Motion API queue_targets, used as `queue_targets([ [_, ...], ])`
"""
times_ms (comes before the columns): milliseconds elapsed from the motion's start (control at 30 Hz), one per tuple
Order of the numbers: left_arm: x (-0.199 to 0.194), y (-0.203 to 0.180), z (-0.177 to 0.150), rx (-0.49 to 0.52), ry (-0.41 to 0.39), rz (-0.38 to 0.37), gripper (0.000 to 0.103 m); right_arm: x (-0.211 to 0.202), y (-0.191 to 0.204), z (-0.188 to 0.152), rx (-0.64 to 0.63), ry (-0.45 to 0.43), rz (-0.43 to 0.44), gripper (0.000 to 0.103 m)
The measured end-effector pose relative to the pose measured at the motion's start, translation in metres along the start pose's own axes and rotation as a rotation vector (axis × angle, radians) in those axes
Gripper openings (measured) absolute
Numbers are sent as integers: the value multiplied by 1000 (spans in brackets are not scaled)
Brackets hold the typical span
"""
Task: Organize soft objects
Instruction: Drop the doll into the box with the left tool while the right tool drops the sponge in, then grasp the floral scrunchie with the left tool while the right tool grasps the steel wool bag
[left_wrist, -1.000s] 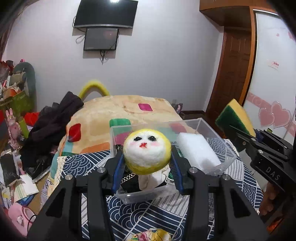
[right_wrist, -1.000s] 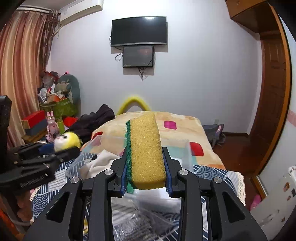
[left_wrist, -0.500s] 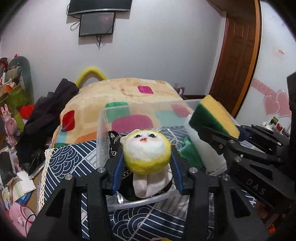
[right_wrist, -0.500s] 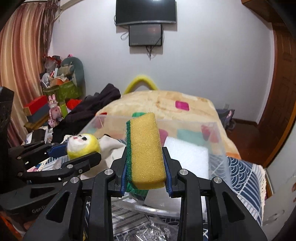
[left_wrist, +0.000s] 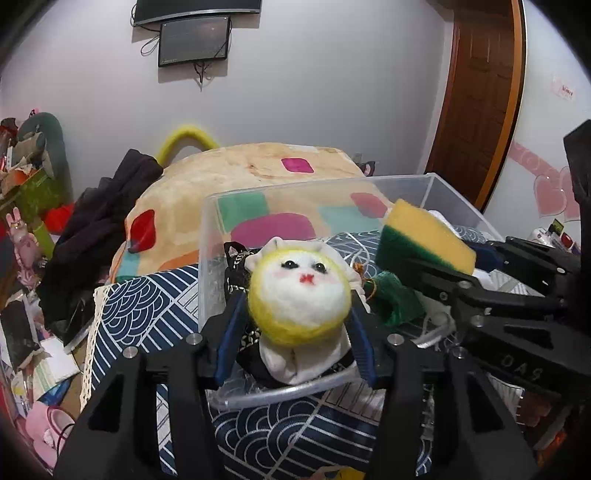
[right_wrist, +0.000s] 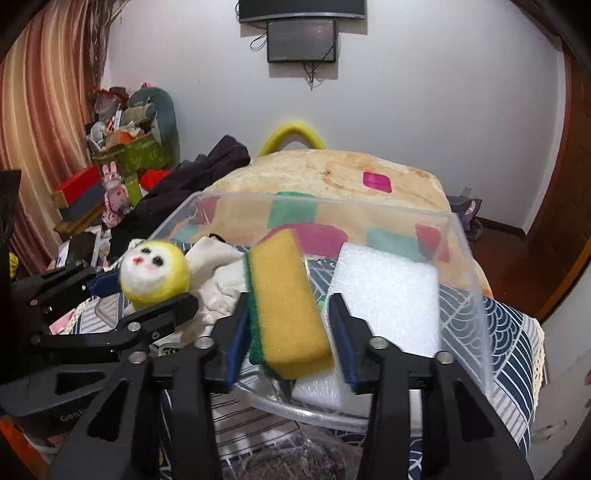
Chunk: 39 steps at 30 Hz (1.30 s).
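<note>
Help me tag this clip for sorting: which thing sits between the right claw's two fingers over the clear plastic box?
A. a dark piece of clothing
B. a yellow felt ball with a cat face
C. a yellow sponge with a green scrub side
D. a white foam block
C: in the right wrist view the yellow sponge sits between the opening jaws of the right claw, with the white foam block beside it in the clear plastic box.

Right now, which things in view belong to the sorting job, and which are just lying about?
In the job:
- clear bin
- yellow-green sponge
- yellow cat plush
- white foam block
- white cloth

Lying about:
- patchwork quilt
- dark clothes
- wall screen
- pink bunny figure
</note>
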<state>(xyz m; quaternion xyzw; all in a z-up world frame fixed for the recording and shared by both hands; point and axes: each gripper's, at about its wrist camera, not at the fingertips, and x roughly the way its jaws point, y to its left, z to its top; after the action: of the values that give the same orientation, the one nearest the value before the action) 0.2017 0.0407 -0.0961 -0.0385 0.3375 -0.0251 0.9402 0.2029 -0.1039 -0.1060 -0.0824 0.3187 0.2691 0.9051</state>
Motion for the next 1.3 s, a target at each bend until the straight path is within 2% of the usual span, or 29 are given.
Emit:
queue_targets([
  [100, -10, 1, 0, -10, -25, 12, 67, -11, -6, -1, 17, -32, -1, 53],
  [233, -24, 0, 4, -13, -53, -3, 68, -25, -9, 0, 28, -69, 2, 65],
  [367, -43, -4, 7, -5, -95, -1, 74, -44, -4, 3, 1, -131, -30, 68],
  [500, -66, -5, 7, -1, -144, 3, 87, -61, 2, 5, -16, -187, -43, 79],
  [533, -73, -4, 4, -4, -153, 2, 92, -65, 2, 4, -19, -202, -49, 80],
  [600, -81, -4, -1, -1, -155, -7, 95, -72, 5, -1, -32, -220, -64, 81],
  [733, -90, -3, -17, 14, -138, 11, 96, -76, 4, -19, -21, -210, -85, 81],
  [900, -88, -2, -40, 11, -91, 11, 96, -71, -3, -41, 31, -158, -85, 81],
  [1133, -74, -4, -79, 8, -8, 37, 96, -62, 0, -60, 49, -101, -91, 81],
  [1300, -62, -3, -101, -6, 61, 24, 96, -52, -4, -73, 83, -57, -85, 81],
])
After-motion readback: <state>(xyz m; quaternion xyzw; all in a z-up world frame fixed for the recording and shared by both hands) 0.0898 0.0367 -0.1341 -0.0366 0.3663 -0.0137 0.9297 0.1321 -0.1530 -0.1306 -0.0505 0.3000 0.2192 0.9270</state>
